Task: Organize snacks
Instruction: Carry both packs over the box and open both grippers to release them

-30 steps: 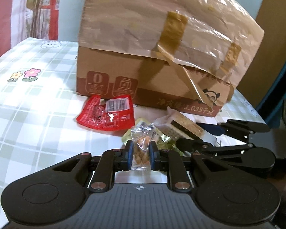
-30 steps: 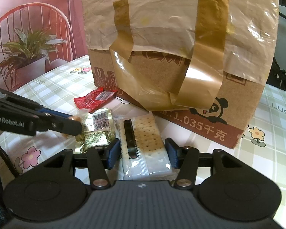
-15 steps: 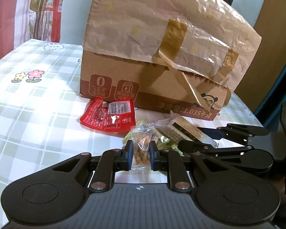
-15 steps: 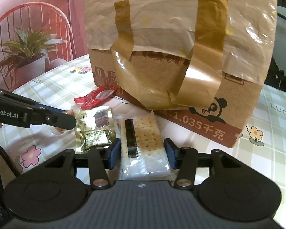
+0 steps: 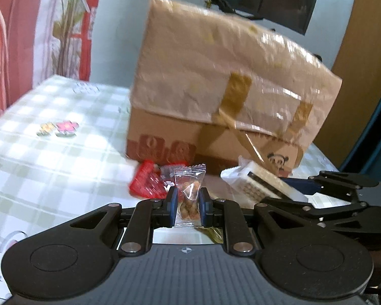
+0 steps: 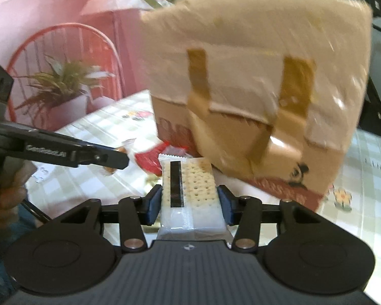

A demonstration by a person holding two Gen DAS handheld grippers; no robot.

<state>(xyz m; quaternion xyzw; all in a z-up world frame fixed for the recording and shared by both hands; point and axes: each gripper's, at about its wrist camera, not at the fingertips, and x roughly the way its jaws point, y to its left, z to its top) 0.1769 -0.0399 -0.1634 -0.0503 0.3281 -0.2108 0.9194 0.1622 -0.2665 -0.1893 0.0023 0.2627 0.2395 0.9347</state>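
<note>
While both packets hang clear of the checked tabletop [image 5: 50, 157], treat each as light and easy to damage. In your left wrist view, the clear nut sachet [image 5: 189, 190] is thin film over loose pieces: slippery, crinkly, likely to swivel if pinched at one corner, so its middle, where you have it, seems the safest hold. Your left tongs [image 5: 188, 204] are clenched about as narrow as they go, the blue pads pressing the sachet's two sides, its crimped top standing toward twelve o'clock. At ten o'clock from the tongs the red packet [image 5: 147, 181] lies on the tabletop, close to the foot of the taped cardboard box [image 5: 216, 89].

In your right wrist view, the cracker pack [image 6: 189, 188] is stiffer but brittle; squeeze harder and I'd expect the biscuits to snap, so hold it across its long edges as now. Your right tongs [image 6: 189, 203] stand moderately apart and have just been closing a little, grasping the pack flank to flank, its far end pointing at twelve o'clock toward the box. Your left tongs come in from nine o'clock with the sachet.
</note>
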